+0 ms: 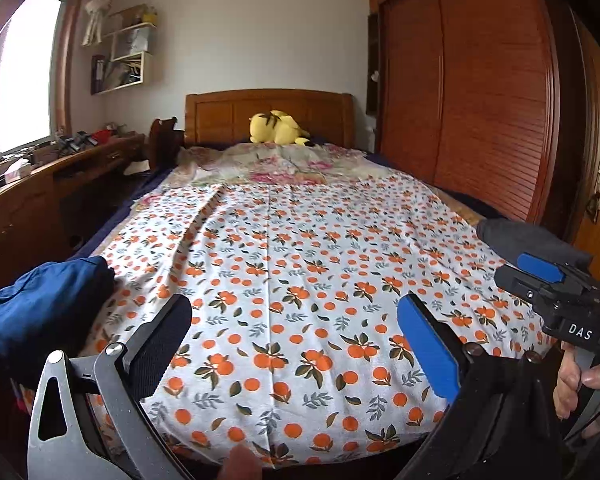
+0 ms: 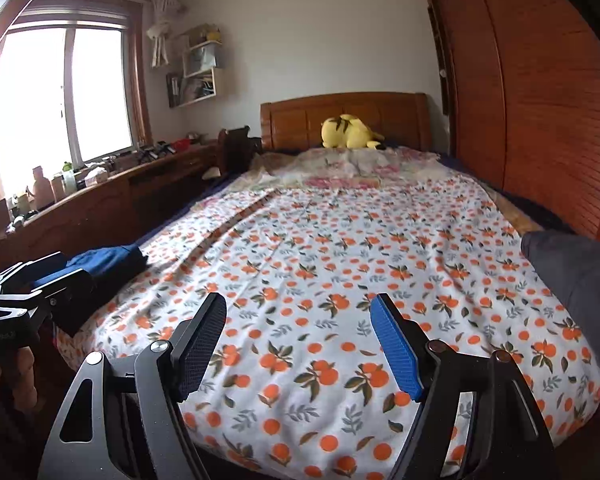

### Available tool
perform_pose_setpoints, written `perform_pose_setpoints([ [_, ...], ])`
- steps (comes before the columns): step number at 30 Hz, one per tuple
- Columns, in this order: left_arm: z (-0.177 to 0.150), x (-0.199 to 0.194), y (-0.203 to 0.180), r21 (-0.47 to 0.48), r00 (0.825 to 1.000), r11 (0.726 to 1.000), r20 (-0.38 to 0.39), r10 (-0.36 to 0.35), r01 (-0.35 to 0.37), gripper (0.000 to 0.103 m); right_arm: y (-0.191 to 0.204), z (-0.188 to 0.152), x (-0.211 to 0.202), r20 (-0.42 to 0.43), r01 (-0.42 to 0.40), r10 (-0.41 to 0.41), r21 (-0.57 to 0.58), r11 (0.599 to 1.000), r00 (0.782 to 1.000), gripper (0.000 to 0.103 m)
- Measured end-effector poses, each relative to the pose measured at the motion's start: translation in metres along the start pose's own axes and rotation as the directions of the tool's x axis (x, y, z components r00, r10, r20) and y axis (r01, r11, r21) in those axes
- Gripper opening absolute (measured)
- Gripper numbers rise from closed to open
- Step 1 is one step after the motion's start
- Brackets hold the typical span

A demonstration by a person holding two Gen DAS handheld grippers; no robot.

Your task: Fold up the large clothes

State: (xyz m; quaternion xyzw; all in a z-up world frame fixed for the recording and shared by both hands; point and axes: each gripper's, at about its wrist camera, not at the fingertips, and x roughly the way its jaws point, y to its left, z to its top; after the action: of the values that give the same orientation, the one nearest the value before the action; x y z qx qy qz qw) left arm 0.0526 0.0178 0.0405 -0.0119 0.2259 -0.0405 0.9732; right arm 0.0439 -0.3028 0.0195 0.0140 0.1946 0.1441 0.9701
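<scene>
Both grippers hover at the foot of the bed, pointing toward the headboard (image 1: 268,114). The left gripper (image 1: 294,354) has its jaws spread wide and empty above the orange-print sheet (image 1: 300,248); the right gripper (image 2: 298,346) is likewise released, holding nothing. A blue garment (image 1: 40,304) lies bunched at the bed's left edge, a dark grey garment (image 2: 576,280) at the right edge, partly cut off. The person's hands are mostly hidden behind the tools.

Left tool (image 1: 294,338) and right tool (image 2: 298,344) both gape wide, gripping nothing.
</scene>
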Motion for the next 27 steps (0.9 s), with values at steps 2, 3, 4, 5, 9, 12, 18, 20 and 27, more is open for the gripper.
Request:
perform_pose_setpoints([
  [2,0.0013,-0.0038,0.0029,-0.007,1.000,1.000,0.010,0.006,-0.006,0.103,0.0006,-0.0019,-0.0029,0.009,-0.003,0.003,-0.005,1.000,1.000,0.076],
  [3,0.0013,-0.0051,0.0048,-0.011,1.000,1.000,0.016,0.009,-0.009,0.103,0.0000,-0.0036,-0.0015,0.012,-0.001,0.001,-0.008,1.000,1.000,0.076],
  [4,0.0011,-0.0054,0.0064,-0.013,1.000,1.000,0.018,0.013,-0.013,0.103,0.0002,-0.0044,-0.0021,0.014,0.003,-0.002,-0.011,1.000,1.000,0.076],
  [5,0.0005,-0.0058,0.0071,-0.016,1.000,1.000,0.019,0.016,-0.016,0.103,0.0001,-0.0053,-0.0021,0.015,0.003,-0.003,-0.012,1.000,1.000,0.076],
  [9,-0.0027,-0.0045,0.0085,-0.026,1.000,1.000,0.014,0.014,-0.013,0.103,-0.0008,-0.0067,-0.0006,0.009,0.006,-0.006,-0.012,1.000,1.000,0.076],
  [12,-0.0049,-0.0027,0.0086,-0.025,1.000,0.999,0.013,0.020,-0.019,0.103,0.0015,-0.0041,-0.0031,0.007,0.008,-0.008,-0.013,1.000,1.000,0.076],
  [18,-0.0051,-0.0053,0.0083,-0.023,1.000,1.000,0.023,0.020,-0.020,0.103,0.0028,-0.0030,-0.0044,0.002,0.011,-0.011,-0.012,1.000,1.000,0.076],
  [20,-0.0049,-0.0058,0.0080,-0.023,0.999,0.999,0.023,0.022,-0.022,0.103,0.0030,-0.0025,-0.0049,0.002,0.013,-0.013,-0.009,1.000,1.000,0.076],
  [27,-0.0049,-0.0061,0.0085,-0.021,1.000,1.000,0.023,0.022,-0.021,0.103,0.0035,-0.0018,-0.0063,0.003,0.017,-0.017,-0.002,1.000,1.000,0.076],
])
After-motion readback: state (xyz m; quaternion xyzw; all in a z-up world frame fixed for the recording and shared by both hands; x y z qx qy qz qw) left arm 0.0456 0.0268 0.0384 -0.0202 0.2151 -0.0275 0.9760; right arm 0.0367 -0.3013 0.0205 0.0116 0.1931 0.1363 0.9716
